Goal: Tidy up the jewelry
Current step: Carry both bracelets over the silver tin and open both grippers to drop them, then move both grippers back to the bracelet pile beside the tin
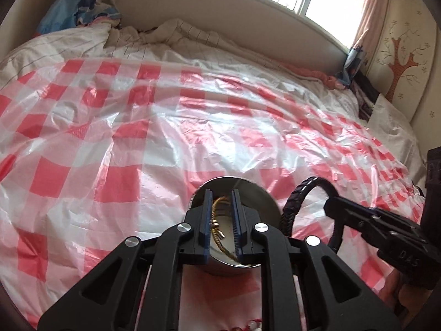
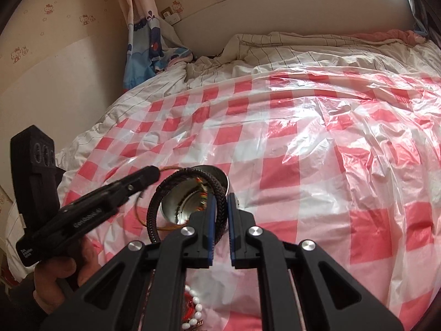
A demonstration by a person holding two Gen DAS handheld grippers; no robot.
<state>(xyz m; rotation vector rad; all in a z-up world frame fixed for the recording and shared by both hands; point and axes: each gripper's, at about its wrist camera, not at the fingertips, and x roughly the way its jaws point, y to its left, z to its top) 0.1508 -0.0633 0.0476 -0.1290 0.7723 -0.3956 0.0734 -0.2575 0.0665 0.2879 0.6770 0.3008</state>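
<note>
A round metal tin (image 1: pixel 256 193) sits on the red-and-white checked plastic sheet (image 1: pixel 137 138). My left gripper (image 1: pixel 222 193) is shut on a gold twisted bangle (image 1: pixel 217 220) and holds it over the tin's mouth. My right gripper (image 2: pixel 220 195) is shut on a black braided bracelet (image 2: pixel 179 182), which hangs beside the tin (image 2: pixel 176 204); it shows at the right in the left wrist view (image 1: pixel 292 207). A multicoloured beaded piece (image 2: pixel 202 198) lies inside the tin. The left gripper (image 2: pixel 154 176) shows in the right wrist view with the gold bangle (image 2: pixel 171 168).
A red-and-white bead string (image 2: pixel 193 306) lies on the sheet under my right gripper, and also shows in the left wrist view (image 1: pixel 252 325). A crumpled quilt (image 2: pixel 275 52) lies at the far side of the bed, below the window sill. Curtains (image 2: pixel 146 27) hang at the corner.
</note>
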